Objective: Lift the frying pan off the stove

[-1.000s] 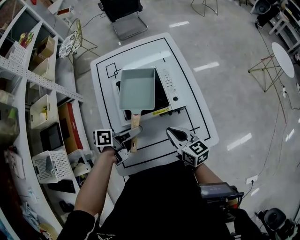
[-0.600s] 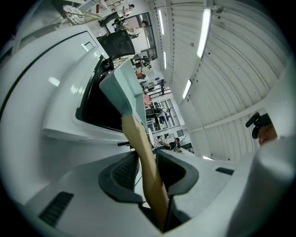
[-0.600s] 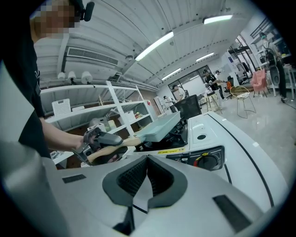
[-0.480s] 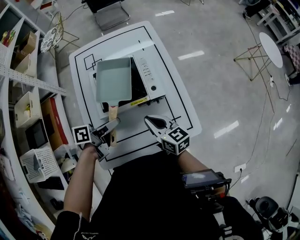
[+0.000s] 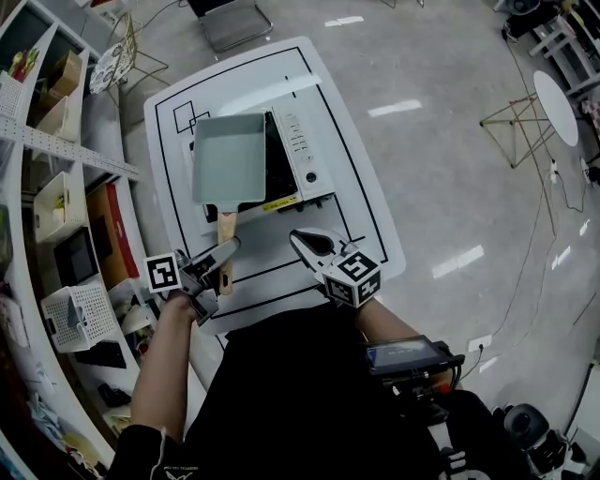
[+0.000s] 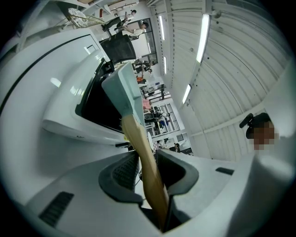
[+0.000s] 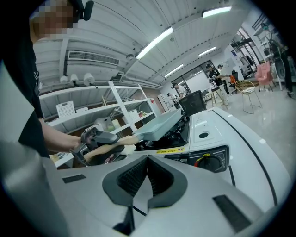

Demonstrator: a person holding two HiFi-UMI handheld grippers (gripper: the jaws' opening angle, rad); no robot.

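Note:
A pale green rectangular frying pan (image 5: pixel 228 159) sits over the burner of a white portable stove (image 5: pixel 305 155) on the white table (image 5: pixel 352 225). Its wooden handle (image 5: pixel 226 232) points toward me. My left gripper (image 5: pixel 221 255) is shut on that handle. In the left gripper view the handle (image 6: pixel 141 143) runs up between the ribbed pads to the pan (image 6: pixel 121 90). My right gripper (image 5: pixel 305 240) hovers over the table just right of the handle, shut on nothing. The right gripper view shows the pan (image 7: pixel 162 122) slightly tilted over the stove (image 7: pixel 203 139), and the left gripper (image 7: pixel 99 141) on the handle.
White shelves (image 5: pixel 56 187) with baskets and boxes stand close along the table's left side. A black chair (image 5: pixel 225 19) stands beyond the far end. The stove's knob (image 7: pixel 206 162) faces me. Black lines mark the tabletop.
The head view has shifted, so the table sits further left. The left gripper stays shut on the handle, and the pan stays over the stove. The right gripper holds its place.

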